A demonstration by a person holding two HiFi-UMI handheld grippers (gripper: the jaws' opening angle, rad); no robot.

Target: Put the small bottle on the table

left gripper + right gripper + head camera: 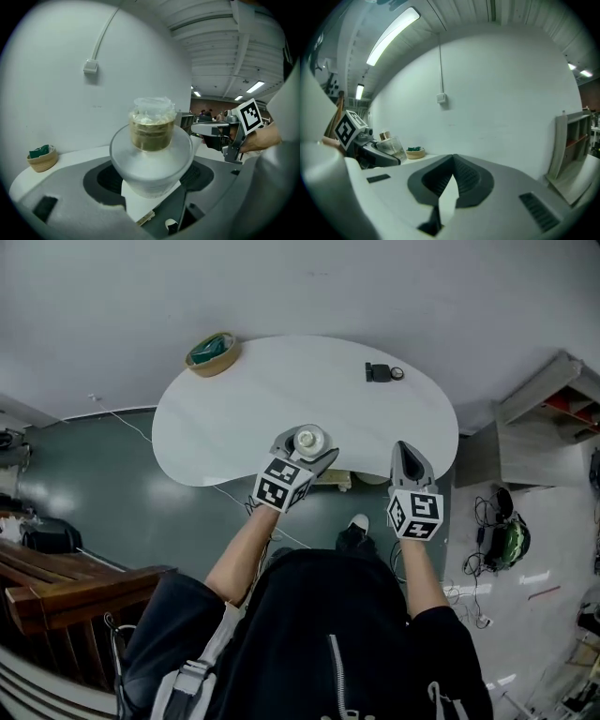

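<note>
The white tabletop (234, 418) lies ahead of the person. Over its near edge the left gripper (307, 448) has its jaws set wide, clamped on the small bottle (152, 154), which stands roughly upright with its cap up. The bare surface lies just ahead and below. The right gripper (405, 451), beside that edge, is closed and empty. At the far left rim a basket (212, 354) holds something green.
</note>
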